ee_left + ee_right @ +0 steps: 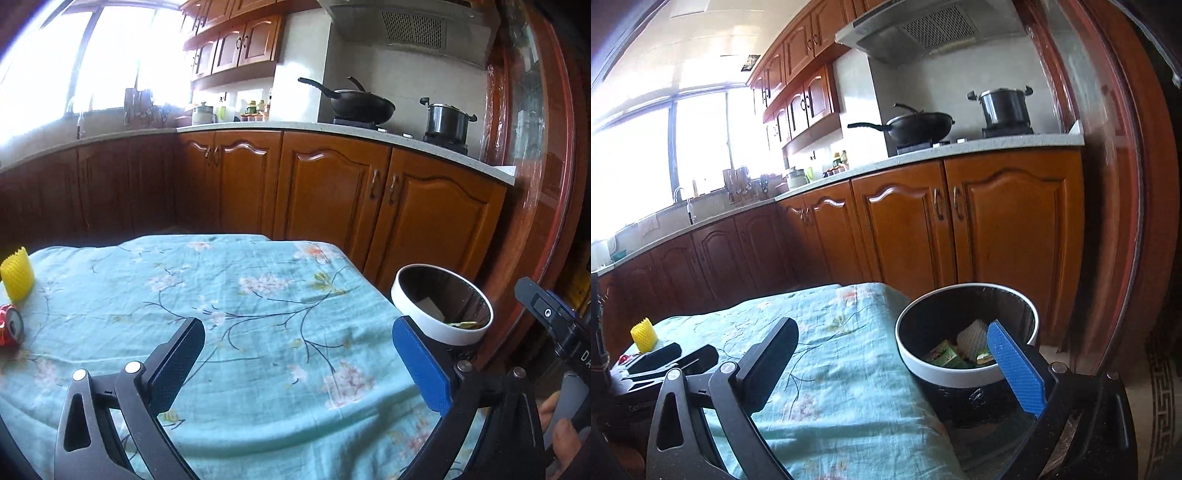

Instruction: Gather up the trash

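Note:
A crushed red can (10, 325) lies at the table's left edge, next to a yellow foam fruit net (17, 277) that stands upright; the net also shows in the right wrist view (644, 335). A white-rimmed trash bin (441, 308) stands off the table's right side. In the right wrist view the bin (967, 374) holds green cartons (945, 355) and a white foam net (973, 338). My left gripper (299, 349) is open and empty above the tablecloth. My right gripper (892, 350) is open and empty, with its blue finger (1015, 369) over the bin's rim.
The table wears a light blue floral cloth (258, 314). Wooden kitchen cabinets (332, 192) run behind it, with a wok (360, 103) and a pot (447, 120) on the stove. A wood-framed glass door (532, 147) is on the right. The left gripper shows in the right wrist view (668, 360).

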The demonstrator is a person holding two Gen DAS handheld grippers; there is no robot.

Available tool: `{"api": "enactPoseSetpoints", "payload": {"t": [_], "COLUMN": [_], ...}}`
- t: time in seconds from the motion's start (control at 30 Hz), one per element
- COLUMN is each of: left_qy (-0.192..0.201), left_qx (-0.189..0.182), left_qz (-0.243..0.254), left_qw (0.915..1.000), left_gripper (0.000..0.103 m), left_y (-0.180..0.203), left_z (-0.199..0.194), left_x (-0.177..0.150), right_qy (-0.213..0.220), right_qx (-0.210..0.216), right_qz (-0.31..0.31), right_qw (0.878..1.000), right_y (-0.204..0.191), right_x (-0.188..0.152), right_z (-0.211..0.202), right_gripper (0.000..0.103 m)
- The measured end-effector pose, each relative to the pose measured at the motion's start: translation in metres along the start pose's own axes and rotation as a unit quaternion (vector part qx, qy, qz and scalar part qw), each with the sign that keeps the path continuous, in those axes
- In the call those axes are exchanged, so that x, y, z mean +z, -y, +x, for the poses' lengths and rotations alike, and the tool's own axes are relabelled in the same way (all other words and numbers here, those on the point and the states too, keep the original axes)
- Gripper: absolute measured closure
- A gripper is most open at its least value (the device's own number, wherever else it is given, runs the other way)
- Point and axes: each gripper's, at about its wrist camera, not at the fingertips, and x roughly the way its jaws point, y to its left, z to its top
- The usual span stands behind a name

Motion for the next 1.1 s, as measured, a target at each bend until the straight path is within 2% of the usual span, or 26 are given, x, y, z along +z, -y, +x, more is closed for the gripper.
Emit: {"api": "enactPoseSetpoints", "payload": {"t": [0.1, 0.2, 0.37, 1.1], "left_qy": [0.008, 0.021, 0.027, 0.034], "left_qx": [0.011, 0.024, 0.036, 0.027], "left_qz": [0.018, 0.026, 0.029, 0.034], "left_qw": [0.9997, 0.9992, 0.9986, 0.9985], "left_gripper": [0.001, 0.001, 0.001, 0.001], "left_y": [0.003, 0.004, 0.001, -0.019], "left_z": [-0.008, -0.014, -0.003, 0.010], "left_x": [-0.010, -0.017, -0.023, -0.020], "right_qy": [0.011, 0.002, -0.004, 0.004], "right_qx": [-0.012, -0.014, -0.017, -0.015], "right_qz": [-0.015, -0.026, -0.031, -0.028], "right_qw": [1.000, 1.000, 0.999, 0.999], "right_y": [-0.004, -0.008, -0.010, -0.013], "right_x": [-0.010, -0.020, -0.029, -0.031], "right_z": [0.001, 0.007, 0.009, 0.005], "right_gripper": [0.000, 0.000, 0.000, 0.000]}}
